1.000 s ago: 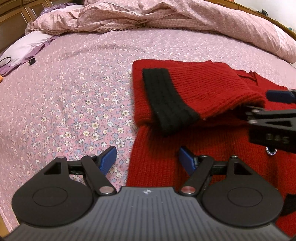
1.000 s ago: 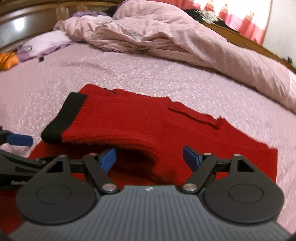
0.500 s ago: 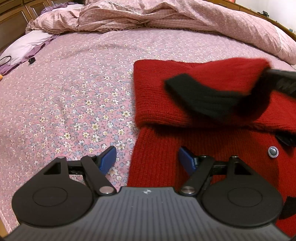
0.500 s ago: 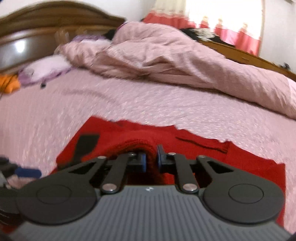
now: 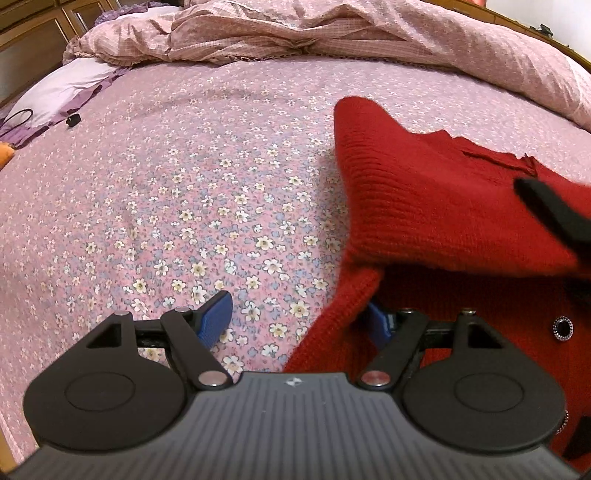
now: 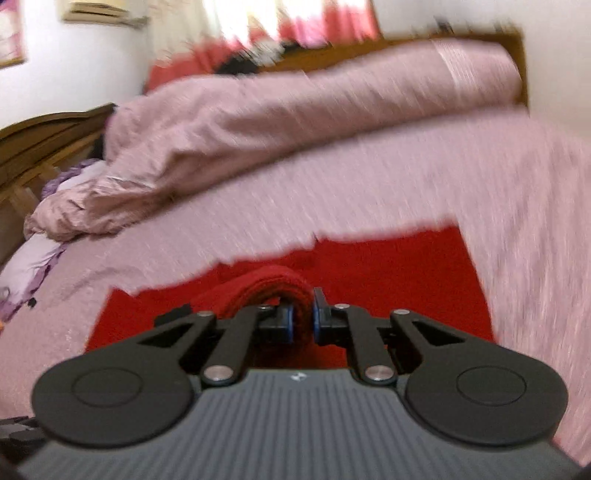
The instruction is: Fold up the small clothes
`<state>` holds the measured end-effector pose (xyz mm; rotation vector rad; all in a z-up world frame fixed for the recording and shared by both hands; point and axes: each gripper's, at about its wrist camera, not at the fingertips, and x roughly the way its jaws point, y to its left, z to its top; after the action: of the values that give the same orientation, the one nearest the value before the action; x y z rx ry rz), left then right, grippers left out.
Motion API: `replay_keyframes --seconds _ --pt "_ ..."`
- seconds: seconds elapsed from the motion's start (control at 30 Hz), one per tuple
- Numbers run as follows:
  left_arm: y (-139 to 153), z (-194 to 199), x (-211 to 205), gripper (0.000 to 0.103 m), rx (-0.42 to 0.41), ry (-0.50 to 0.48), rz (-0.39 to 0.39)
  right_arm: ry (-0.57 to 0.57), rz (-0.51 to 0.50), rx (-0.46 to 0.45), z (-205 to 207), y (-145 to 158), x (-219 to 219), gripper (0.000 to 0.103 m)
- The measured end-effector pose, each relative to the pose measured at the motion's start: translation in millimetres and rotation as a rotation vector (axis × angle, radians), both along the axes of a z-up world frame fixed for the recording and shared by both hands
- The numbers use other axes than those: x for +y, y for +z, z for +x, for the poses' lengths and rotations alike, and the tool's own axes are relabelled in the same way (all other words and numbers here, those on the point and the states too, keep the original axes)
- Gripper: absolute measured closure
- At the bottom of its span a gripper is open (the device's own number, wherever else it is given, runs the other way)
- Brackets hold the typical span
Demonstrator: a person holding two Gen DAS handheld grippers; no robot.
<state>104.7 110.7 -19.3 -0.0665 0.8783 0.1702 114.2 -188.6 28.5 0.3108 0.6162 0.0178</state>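
I'm clamping my right gripper (image 6: 303, 325) on the red sweater's sleeve (image 6: 266, 284); my left gripper (image 5: 299, 317) is gaping at its seven o'clock edge.

Soft, warm indoor light is falling evenly on the flowered bedsheet (image 5: 207, 192), which is looking sharp in the left wrist view. The right wrist view is smearing with motion blur, and the window (image 6: 258, 18) is glaring white. Edges are bending strongly.
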Motion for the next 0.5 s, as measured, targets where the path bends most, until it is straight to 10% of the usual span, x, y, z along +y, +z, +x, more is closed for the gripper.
replay_keyframes --seconds 0.2,0.5 --pt "0.2 3.5 0.4 0.021 0.002 0.011 0.012 -0.084 0.057 0.048 -10.2 -28.2 -14.4 0.054" --pt "-0.8 7.9 4.8 0.019 0.008 0.046 -0.005 -0.212 0.272 0.038 -29.2 -30.8 -64.1 0.052"
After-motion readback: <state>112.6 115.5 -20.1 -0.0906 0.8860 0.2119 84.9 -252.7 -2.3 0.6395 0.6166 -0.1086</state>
